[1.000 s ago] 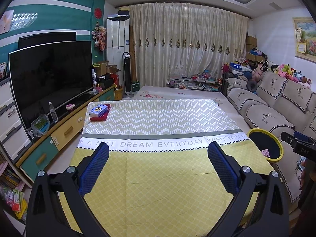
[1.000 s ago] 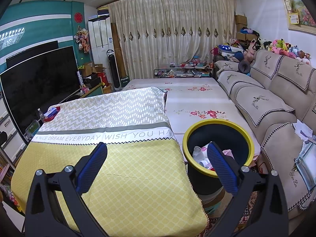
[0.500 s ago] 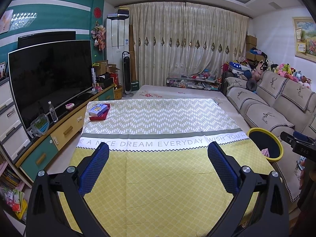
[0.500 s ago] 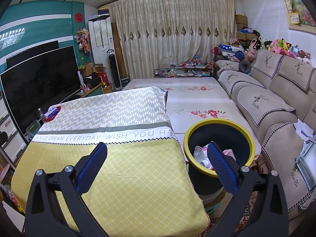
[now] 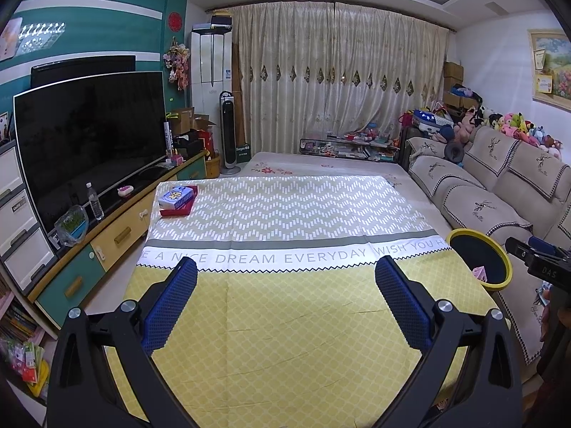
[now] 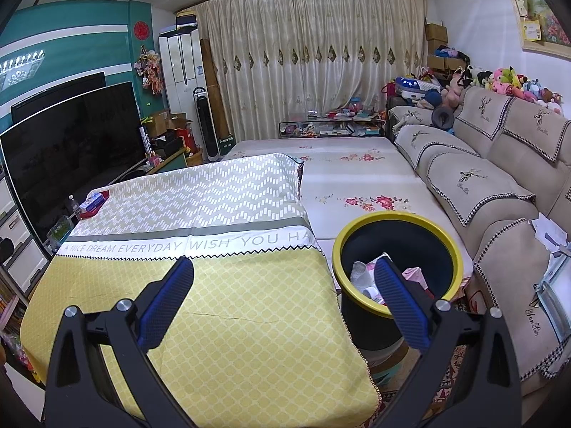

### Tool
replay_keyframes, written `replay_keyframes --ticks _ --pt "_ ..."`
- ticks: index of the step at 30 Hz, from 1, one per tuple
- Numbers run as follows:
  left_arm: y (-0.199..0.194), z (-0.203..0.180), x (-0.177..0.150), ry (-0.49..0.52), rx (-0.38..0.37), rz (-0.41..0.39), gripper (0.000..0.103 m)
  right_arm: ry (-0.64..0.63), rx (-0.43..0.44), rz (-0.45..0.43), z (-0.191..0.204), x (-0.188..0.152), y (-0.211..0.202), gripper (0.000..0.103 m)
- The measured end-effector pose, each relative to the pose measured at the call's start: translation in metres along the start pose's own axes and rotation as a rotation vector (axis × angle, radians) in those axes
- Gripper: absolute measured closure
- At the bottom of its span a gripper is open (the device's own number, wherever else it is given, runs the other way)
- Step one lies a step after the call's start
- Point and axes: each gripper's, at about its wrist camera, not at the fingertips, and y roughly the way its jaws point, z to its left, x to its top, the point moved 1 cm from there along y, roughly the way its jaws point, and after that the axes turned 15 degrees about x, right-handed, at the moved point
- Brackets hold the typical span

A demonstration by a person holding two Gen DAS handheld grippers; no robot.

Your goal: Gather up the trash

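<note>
**Trash already in the bin, nothing in either gripper**

Trash (image 6: 414,274) is what I can find only inside the yellow-rimmed bin (image 6: 398,219), which stands on the floor just beside the right edge of the table: a pink carton-like piece, something white and crumpled, a few smaller scraps. From the left wrist view only a pink corner shows over the bin rim (image 5: 480,273).

My left gripper (image 5: 285,296) hangs over the yellow tablecloth (image 5: 285,321) with its jaws spread wide and nothing between them. My right gripper (image 6: 283,296) is spread just as wide and empty, one blue finger over the cloth, the other lying across the mouth of the bin.

I judge these pieces to be light and soft: paper and thin card that will crush and not resist. If I had to pick one up, I would pinch a raised fold or a carton edge, since a flat sheet on cloth gives the pads little to bite.

The cloth itself looks bare of litter. The one thing on it is a blue box on a red tray (image 5: 177,198) at the far left corner; I cannot tell whether that counts as trash. The bottom of the bin is hidden by its wall and by my own finger. White paper lies on the sofa (image 6: 547,233) at the right edge of the right view, cut off by the frame. The floor close to the table is out of sight.
</note>
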Motion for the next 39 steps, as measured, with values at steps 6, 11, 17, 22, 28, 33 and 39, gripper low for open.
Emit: replay_keyframes --ticks 6,11,17,22,28,33,39 --pt "0.0013 -0.0016 -0.0006 0.007 -0.003 0.002 0.005 0.004 0.002 0.002 -0.0013 0.0 0.001 0.007" --pt "0.0016 -0.0017 -0.0011 0.01 -0.005 0.003 0.005 0.003 0.004 0.002 -0.0019 -0.0009 0.0012 0.007" --pt "0.0016 -0.0022 -0.0016 0.011 -0.005 0.003 0.005 0.004 0.002 0.004 -0.0018 -0.0014 0.002 0.007" --pt "0.0018 -0.0026 -0.0018 0.013 -0.005 0.004 0.005 0.003 0.002 0.004 -0.0018 -0.0013 0.0018 0.007" --pt "0.0018 -0.0037 -0.0016 0.015 -0.008 0.002 0.005 0.004 0.005 0.009 -0.0023 -0.0047 0.0041 0.007" --pt "0.0033 -0.0043 -0.0019 0.015 -0.008 0.007 0.005 0.005 0.005 0.016 -0.0037 -0.0052 0.0071 0.007" --pt "0.0074 -0.0054 -0.0023 0.02 -0.008 0.021 0.005 0.005 0.004 0.017 -0.0035 -0.0054 0.0071 0.007"
